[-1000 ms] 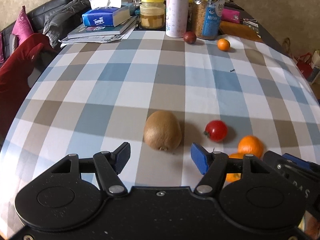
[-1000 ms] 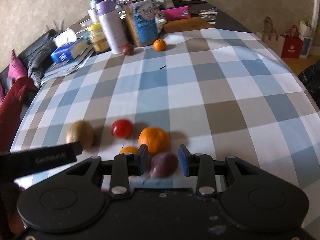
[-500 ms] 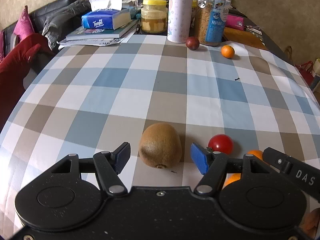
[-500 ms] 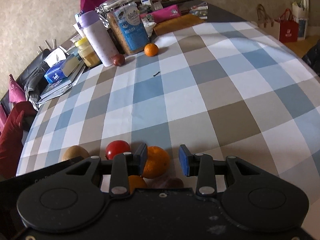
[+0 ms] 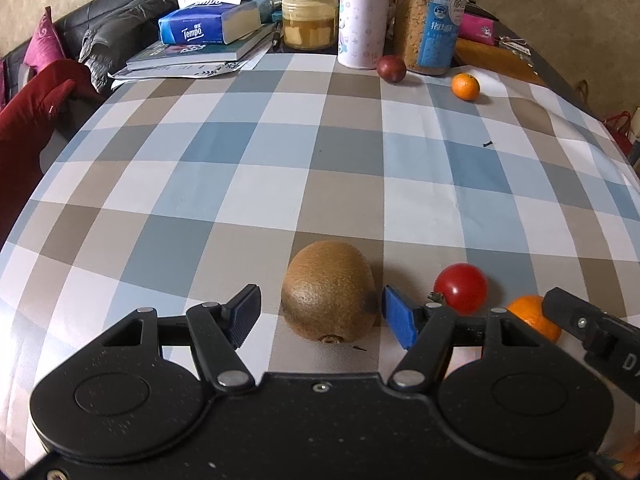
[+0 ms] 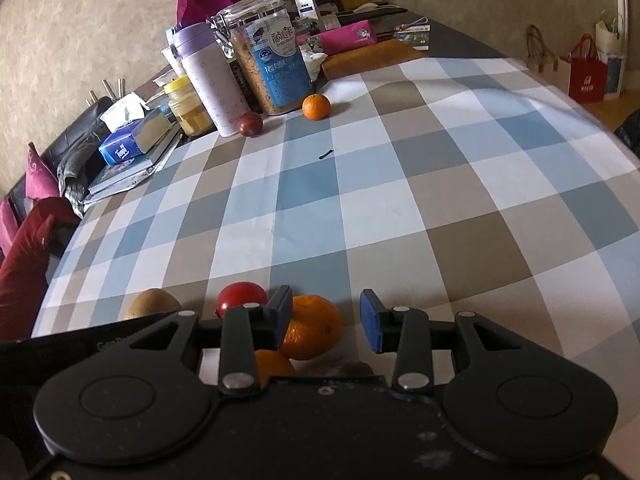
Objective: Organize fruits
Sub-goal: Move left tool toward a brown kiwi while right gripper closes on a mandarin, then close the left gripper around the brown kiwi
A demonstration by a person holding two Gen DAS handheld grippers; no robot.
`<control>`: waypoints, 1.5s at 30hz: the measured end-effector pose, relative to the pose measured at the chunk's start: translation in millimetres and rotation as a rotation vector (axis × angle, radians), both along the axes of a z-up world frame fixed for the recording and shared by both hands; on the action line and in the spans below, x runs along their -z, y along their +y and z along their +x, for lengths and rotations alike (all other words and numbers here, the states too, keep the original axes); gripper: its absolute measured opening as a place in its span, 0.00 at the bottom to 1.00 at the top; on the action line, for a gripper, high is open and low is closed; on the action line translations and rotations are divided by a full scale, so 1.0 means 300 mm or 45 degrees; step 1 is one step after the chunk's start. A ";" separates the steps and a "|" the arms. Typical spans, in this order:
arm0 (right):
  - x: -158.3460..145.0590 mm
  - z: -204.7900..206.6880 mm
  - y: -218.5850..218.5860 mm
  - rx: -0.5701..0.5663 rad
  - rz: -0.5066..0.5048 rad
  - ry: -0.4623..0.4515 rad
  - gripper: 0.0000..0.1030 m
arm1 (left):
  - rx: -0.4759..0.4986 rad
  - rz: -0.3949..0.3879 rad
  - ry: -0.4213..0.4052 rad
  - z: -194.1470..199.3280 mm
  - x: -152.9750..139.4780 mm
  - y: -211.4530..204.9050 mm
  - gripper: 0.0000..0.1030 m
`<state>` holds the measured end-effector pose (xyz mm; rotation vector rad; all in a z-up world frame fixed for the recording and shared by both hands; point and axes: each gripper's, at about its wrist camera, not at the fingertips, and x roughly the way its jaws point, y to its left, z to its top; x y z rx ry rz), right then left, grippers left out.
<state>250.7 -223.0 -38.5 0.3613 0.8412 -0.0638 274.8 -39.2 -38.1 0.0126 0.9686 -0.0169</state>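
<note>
A brown kiwi (image 5: 329,290) lies on the checked tablecloth between the fingers of my open left gripper (image 5: 322,316), not gripped. To its right sit a red tomato (image 5: 461,288) and an orange (image 5: 534,317). In the right wrist view my right gripper (image 6: 326,318) is open and empty above a cluster: a large orange (image 6: 314,332), a smaller orange (image 6: 273,366), the tomato (image 6: 240,296), the kiwi (image 6: 150,303) and a dark plum (image 6: 354,369) under the gripper body. Far back lie another plum (image 5: 391,68) and a small orange (image 5: 465,86).
A purple-lidded bottle (image 5: 363,12), a cereal jar (image 5: 434,20), a yellow-lidded jar (image 5: 308,14), a tissue pack on books (image 5: 208,28) stand at the table's far edge. A sofa with red cushions (image 5: 32,112) is at the left. Shopping bags (image 6: 588,72) stand on the floor to the right.
My right gripper let go of the dark plum, opened wider and drew back; the plum now lies under it. My left gripper moved forward so the kiwi sits between its fingers.
</note>
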 end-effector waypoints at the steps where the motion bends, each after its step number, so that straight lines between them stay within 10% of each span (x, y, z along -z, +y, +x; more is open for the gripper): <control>1: 0.002 0.000 -0.003 0.002 0.012 -0.001 0.38 | -0.001 0.009 0.001 0.002 0.004 -0.001 0.68; 24: 0.015 0.003 -0.002 -0.071 0.066 0.024 0.41 | -0.006 0.028 0.056 0.011 0.044 0.001 0.70; 45: 0.059 0.039 0.048 -0.070 -0.026 0.084 0.47 | -0.083 0.014 0.051 0.012 0.071 0.040 0.96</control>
